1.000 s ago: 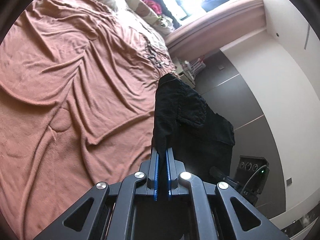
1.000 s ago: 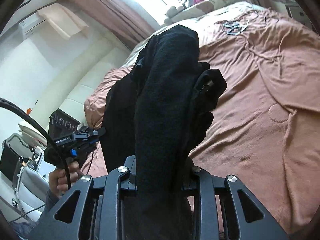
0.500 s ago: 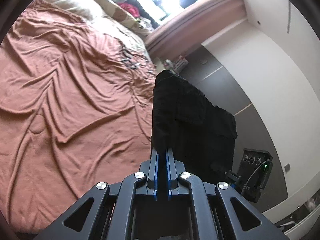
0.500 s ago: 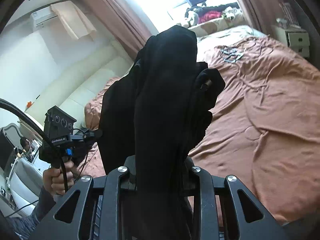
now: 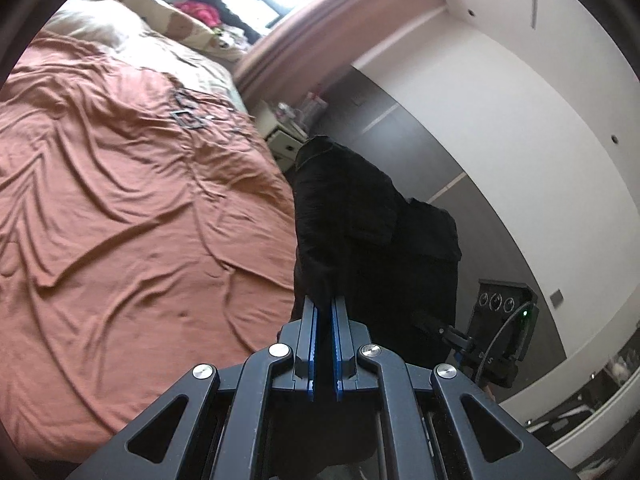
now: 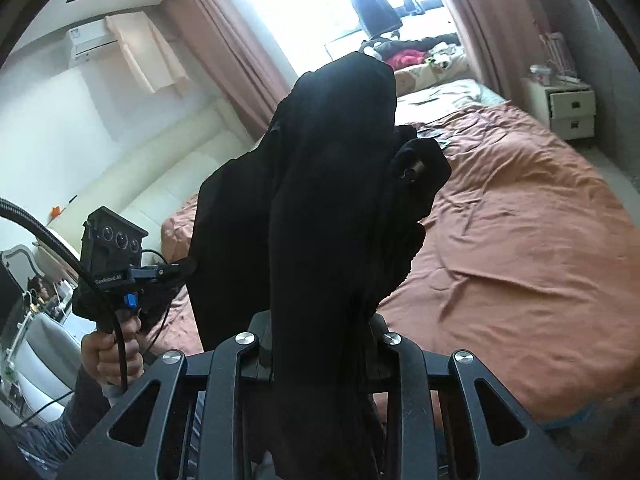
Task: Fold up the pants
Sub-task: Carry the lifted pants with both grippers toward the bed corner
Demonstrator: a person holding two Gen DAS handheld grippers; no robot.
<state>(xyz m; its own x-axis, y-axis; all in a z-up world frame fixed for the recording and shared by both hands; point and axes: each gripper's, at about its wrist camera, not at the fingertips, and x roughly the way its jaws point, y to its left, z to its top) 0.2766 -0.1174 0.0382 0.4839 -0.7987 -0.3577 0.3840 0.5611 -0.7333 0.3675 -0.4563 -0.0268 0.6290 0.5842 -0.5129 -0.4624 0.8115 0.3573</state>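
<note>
Black pants (image 5: 360, 216) hang in the air, held up off the bed between both grippers. My left gripper (image 5: 324, 308) is shut on a thin edge of the cloth, its blue pads (image 5: 313, 320) nearly touching. In the right wrist view a thick bunch of the pants (image 6: 328, 184) fills the middle and runs down through my right gripper (image 6: 320, 332), which is shut on it; its fingertips are hidden by the cloth. The other gripper and the hand (image 6: 108, 356) that holds it show at lower left of that view.
A bed with a rumpled rust-brown cover (image 5: 132, 208) lies below and to the side. Pillows and clothes (image 6: 412, 56) pile at the window end. A white nightstand (image 6: 568, 108) stands beside the bed. Curtains (image 6: 224, 52) and a cream headboard (image 6: 132, 184) are behind.
Both grippers have risen and pulled back from the bed with the pants still held. More of the room, window and wall shows, and the bed looks farther off.
</note>
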